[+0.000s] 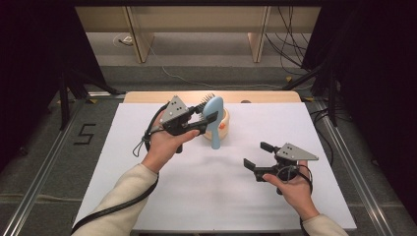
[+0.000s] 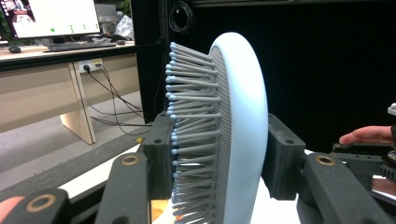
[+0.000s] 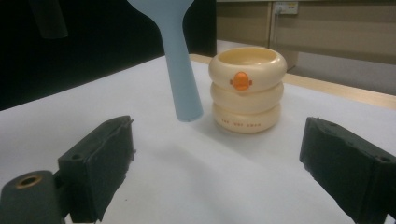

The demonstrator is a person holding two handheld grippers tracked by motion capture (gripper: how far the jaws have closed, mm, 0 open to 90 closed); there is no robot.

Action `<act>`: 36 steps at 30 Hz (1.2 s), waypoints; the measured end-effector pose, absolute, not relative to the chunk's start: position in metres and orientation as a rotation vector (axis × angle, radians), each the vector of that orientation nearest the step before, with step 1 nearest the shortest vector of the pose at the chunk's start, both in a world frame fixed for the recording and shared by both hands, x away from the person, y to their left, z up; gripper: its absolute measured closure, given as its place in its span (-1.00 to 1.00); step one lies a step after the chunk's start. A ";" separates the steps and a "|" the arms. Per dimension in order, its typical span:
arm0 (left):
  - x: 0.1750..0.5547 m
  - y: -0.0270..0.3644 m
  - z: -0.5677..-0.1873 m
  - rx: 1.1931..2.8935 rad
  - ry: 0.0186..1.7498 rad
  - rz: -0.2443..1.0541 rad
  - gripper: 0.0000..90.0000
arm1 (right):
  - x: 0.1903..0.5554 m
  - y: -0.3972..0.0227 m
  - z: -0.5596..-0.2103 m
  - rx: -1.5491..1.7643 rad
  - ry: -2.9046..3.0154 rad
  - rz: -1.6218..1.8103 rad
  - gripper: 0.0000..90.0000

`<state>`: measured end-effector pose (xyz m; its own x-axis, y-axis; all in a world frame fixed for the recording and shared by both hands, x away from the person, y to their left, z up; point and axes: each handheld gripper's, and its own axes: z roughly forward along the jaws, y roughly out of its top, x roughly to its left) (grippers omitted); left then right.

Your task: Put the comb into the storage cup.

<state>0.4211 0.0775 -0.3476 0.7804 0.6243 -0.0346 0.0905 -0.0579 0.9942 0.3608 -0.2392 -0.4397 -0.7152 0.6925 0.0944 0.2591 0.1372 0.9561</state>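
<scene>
The left gripper is clamping its jaws on the head of a blue hairbrush, holding it handle-down just beside the cream holder on the bench. The right gripper is waiting with jaws wide and empty. Lowering the brush well means keeping it upright and centred over the holder's mouth.

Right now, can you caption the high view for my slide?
Left hand-held gripper clamps a blue hairbrush above the cream holder; right hand-held gripper waits open.
</scene>
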 end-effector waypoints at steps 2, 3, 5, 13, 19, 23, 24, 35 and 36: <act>0.422 0.077 -0.347 1.592 0.589 0.479 0.17 | 0.361 -0.241 -0.440 0.918 2.049 1.599 -0.76; 0.423 0.077 -0.346 1.592 0.588 0.480 0.17 | 0.361 -0.242 -0.441 0.923 2.050 1.597 -0.76; 0.424 0.077 -0.345 1.592 0.585 0.486 0.17 | 0.360 -0.243 -0.442 0.925 2.055 1.593 -0.76; 0.428 0.076 -0.340 1.587 0.580 0.490 0.17 | 0.357 -0.249 -0.441 0.927 2.039 1.592 -0.76; 0.433 0.075 -0.337 1.585 0.572 0.496 0.17 | 0.355 -0.253 -0.443 0.935 2.035 1.587 -0.76; 0.436 0.075 -0.334 1.583 0.572 0.502 0.17 | 0.353 -0.255 -0.443 0.940 2.032 1.589 -0.76; 0.437 0.075 -0.333 1.580 0.572 0.503 0.17 | 0.353 -0.255 -0.443 0.939 2.031 1.587 -0.76; 0.443 0.076 -0.326 1.572 0.560 0.512 0.17 | 0.348 -0.261 -0.444 0.950 2.020 1.584 -0.75; 0.444 0.076 -0.325 1.570 0.561 0.512 0.18 | 0.348 -0.261 -0.444 0.951 2.019 1.585 -0.75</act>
<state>0.4437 0.0755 -0.3251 0.7778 0.6285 -0.0072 0.0502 -0.0507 0.9974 0.3480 -0.2615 -0.4443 -0.6879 0.7195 0.0959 0.2641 0.1251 0.9564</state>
